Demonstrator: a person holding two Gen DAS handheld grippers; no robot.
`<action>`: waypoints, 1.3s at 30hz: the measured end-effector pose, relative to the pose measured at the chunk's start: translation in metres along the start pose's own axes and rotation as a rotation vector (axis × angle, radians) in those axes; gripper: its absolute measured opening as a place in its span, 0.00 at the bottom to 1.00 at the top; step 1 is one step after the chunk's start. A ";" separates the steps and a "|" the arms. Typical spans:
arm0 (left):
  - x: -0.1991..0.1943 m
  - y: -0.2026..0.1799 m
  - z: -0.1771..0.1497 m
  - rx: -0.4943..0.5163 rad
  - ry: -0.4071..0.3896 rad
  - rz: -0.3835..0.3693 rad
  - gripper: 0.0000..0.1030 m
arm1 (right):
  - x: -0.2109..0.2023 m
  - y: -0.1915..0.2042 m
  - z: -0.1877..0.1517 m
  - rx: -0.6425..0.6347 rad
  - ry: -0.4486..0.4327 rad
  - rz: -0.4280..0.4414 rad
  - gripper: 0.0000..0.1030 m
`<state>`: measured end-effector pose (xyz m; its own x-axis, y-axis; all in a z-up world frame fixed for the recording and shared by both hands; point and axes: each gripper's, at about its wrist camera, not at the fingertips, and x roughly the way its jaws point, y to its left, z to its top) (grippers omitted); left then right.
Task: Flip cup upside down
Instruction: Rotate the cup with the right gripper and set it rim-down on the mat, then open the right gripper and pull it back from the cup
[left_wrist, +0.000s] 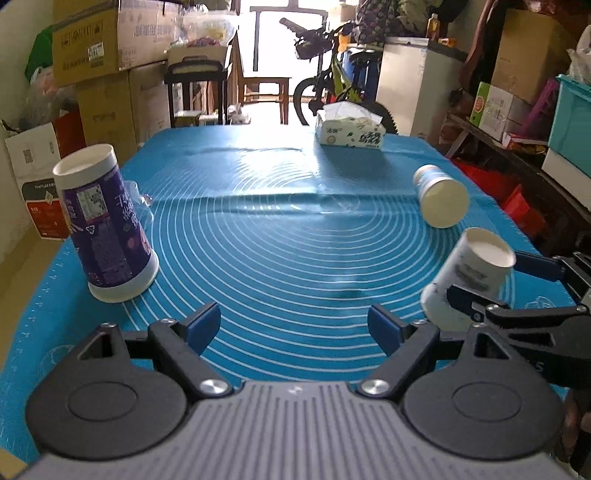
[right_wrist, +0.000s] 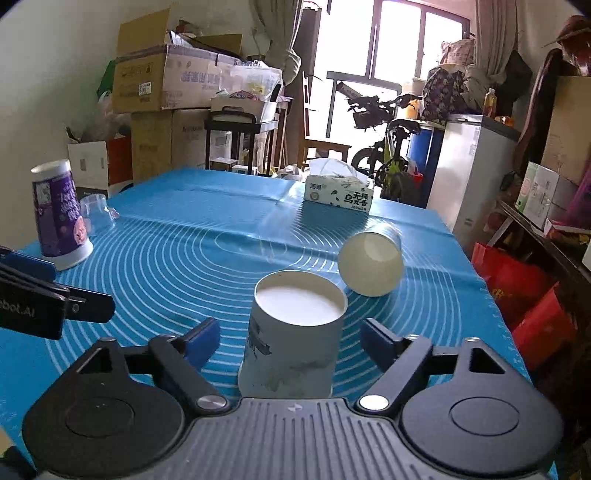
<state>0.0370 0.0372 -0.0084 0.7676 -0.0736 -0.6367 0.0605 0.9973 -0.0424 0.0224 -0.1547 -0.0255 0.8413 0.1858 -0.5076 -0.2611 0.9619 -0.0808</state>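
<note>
A white paper cup stands upside down on the blue mat, its base up. It sits between the open fingers of my right gripper, which do not touch it. In the left wrist view the same cup shows at the right with the right gripper around it. My left gripper is open and empty over the mat's near edge. A second white cup lies on its side beyond, also in the left wrist view. A purple cup stands upside down at the left.
A tissue box sits at the mat's far edge. A clear plastic cup lies behind the purple cup. Cardboard boxes, a bicycle and shelves surround the table.
</note>
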 end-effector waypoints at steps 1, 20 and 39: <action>-0.005 -0.003 -0.002 0.004 -0.009 0.000 0.84 | -0.007 -0.001 -0.001 0.010 -0.002 0.003 0.90; -0.055 -0.025 -0.035 0.032 -0.074 0.000 0.84 | -0.098 -0.009 -0.034 0.106 0.030 0.022 0.96; -0.061 -0.027 -0.044 0.046 -0.066 0.011 0.84 | -0.108 -0.006 -0.035 0.097 0.025 0.030 0.96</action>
<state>-0.0399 0.0146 -0.0024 0.8089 -0.0643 -0.5845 0.0796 0.9968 0.0006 -0.0839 -0.1877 -0.0002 0.8214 0.2107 -0.5299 -0.2378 0.9712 0.0176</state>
